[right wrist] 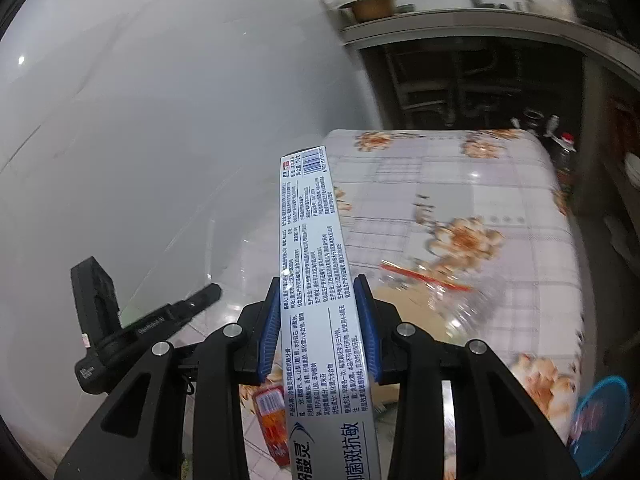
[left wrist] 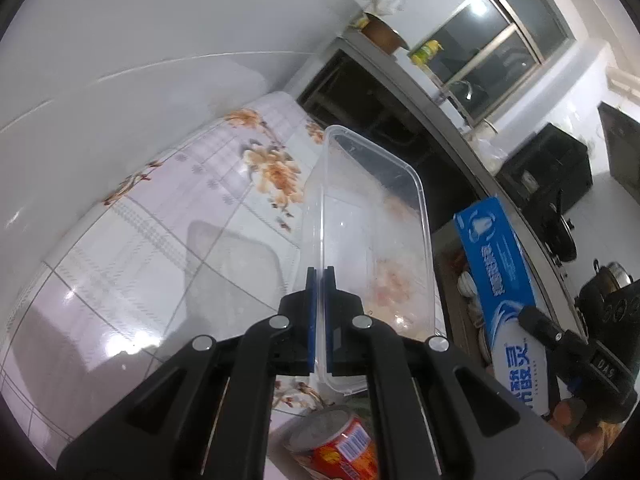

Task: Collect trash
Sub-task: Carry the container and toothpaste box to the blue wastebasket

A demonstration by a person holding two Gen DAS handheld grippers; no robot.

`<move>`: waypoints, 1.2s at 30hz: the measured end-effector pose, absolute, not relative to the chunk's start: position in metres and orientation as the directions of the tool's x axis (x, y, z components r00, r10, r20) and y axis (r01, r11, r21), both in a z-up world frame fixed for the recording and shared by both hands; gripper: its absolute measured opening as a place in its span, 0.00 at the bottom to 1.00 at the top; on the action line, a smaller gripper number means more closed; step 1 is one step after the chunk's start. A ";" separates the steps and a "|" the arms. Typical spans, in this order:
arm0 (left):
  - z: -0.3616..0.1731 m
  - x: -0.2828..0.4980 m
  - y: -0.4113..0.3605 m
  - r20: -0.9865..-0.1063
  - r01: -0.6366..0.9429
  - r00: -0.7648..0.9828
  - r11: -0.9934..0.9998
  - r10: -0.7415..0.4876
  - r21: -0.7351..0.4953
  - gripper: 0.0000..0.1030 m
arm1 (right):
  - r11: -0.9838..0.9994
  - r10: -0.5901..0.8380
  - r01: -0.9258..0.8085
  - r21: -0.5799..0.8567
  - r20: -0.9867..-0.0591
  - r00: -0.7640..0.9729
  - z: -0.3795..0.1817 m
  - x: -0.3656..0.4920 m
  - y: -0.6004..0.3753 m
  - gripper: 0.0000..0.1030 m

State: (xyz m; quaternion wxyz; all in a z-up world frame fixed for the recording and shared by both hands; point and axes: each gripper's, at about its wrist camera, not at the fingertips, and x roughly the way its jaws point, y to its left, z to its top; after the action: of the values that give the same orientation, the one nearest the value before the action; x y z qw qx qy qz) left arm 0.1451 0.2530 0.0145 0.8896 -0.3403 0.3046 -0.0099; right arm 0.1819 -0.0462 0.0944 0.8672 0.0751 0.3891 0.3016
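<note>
Clear plastic container (left wrist: 368,240) pinched by rim in left gripper (left wrist: 319,320), lifted off table (left wrist: 140,248). Toothpaste box (right wrist: 316,280) clamped in right gripper (right wrist: 318,328). Can (left wrist: 340,448), crushed bottle (right wrist: 448,292) still uncollected.

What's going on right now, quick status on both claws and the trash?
Left gripper shut on clear plastic container wall. Right gripper shut on toothpaste box. Both lifted over floral table. Red can remains below; nothing blocking.

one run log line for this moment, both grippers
left gripper: shut on clear container rim | right gripper: shut on toothpaste box | table: can
</note>
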 end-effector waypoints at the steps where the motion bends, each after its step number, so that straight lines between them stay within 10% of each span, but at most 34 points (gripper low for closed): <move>1: 0.018 0.145 0.249 -0.535 -0.178 0.812 0.775 -0.232 -0.607 0.02 | 0.813 0.577 -0.449 0.372 -0.625 0.526 0.093 0.178 -0.055 0.34; 36: 0.049 0.178 -0.008 -0.580 0.274 0.612 0.832 -0.538 -0.483 0.02 | 0.854 0.246 0.140 0.501 -0.625 0.741 0.026 0.056 -0.334 0.34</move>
State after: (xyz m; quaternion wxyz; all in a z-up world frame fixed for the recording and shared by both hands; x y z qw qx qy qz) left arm 0.1777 -0.0084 0.0490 0.8803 -0.1757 0.3755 -0.2306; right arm 0.0556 -0.3337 0.0261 0.8934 0.2686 0.3588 0.0297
